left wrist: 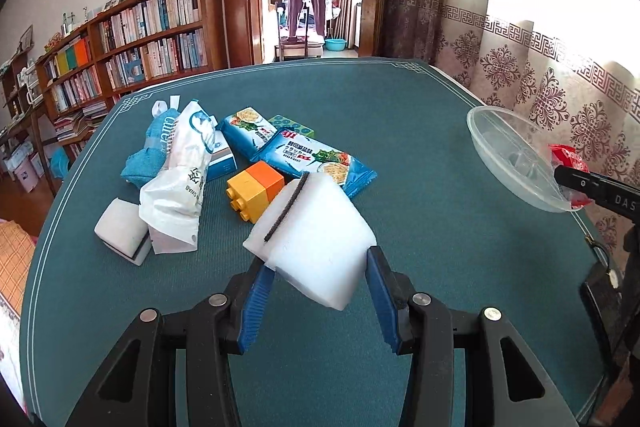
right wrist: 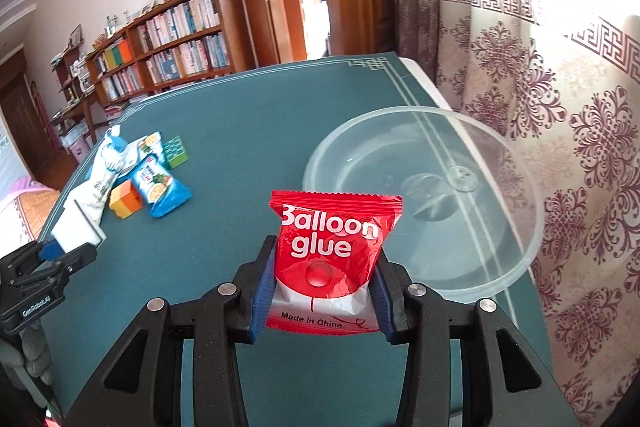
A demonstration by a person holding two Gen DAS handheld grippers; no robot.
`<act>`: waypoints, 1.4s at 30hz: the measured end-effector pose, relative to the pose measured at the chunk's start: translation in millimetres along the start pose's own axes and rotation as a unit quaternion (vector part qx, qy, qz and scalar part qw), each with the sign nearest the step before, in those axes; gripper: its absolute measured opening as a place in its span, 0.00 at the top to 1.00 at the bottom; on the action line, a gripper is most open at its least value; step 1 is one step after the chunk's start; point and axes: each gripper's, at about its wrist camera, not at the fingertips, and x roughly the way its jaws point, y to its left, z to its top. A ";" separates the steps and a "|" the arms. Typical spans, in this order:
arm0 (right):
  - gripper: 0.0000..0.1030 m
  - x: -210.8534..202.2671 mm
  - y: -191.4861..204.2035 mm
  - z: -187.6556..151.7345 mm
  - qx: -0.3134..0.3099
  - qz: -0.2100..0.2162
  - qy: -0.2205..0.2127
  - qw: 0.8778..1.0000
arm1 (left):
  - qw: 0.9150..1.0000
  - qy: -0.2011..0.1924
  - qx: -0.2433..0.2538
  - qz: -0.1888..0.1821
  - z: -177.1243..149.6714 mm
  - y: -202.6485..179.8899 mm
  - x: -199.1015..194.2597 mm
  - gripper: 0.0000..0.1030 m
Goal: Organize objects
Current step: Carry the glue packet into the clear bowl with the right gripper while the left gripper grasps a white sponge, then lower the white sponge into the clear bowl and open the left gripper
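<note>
White foam, one block (left wrist: 316,239), pinched between the blue pads of the left gripper (left wrist: 318,291) and carried clear above the teal table mat (left wrist: 420,147); left wrist view. Grip sits low on the block, which tilts, so a slip or a twist out of the pads is the likely fault. Remaining pile beyond it: second foam block (left wrist: 122,229), white swab bag (left wrist: 180,187), blue cloth (left wrist: 146,155), two blue cracker packets (left wrist: 320,161), yellow-and-orange building brick (left wrist: 254,189), green studded brick (left wrist: 290,125). Clear plastic bowl (left wrist: 516,159) at far right, partly overhanging the table edge; a hard drop on its outer side could tip it off. Right wrist view: red "Balloon glue" sachet (right wrist: 336,251), clamped by its lower sides in the right gripper (right wrist: 320,295), held upright just short of the bowl (right wrist: 420,211), which is empty. Soft sachet may crumple or snag a pad on release. This view alone shows the bowl's interior and the sachet's label; the left view shows only a red corner behind a black finger, yet lists the pile in full, which here is small and half hidden.
</note>
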 end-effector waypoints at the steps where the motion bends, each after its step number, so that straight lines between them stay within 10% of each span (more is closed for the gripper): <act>1: 0.58 1.9 -11.4 3.1 0.008 -0.010 -0.001 1.000 | 1.000 0.000 0.003 -0.002 1.3 -3.7 0.3 0.52; 20: 0.56 55.0 -102.2 33.2 0.050 -0.094 0.030 0.994 | 0.999 0.006 0.047 -0.026 15.3 -55.6 12.0 0.52; 24: 0.35 46.4 -105.9 29.8 0.060 -0.090 0.022 0.994 | 0.998 0.009 0.053 -0.034 18.7 -64.6 15.4 0.52; 42: 0.35 -26.7 -101.5 14.2 0.074 -0.067 -0.071 0.992 | 0.988 0.007 0.115 -0.103 57.4 -156.6 39.9 0.51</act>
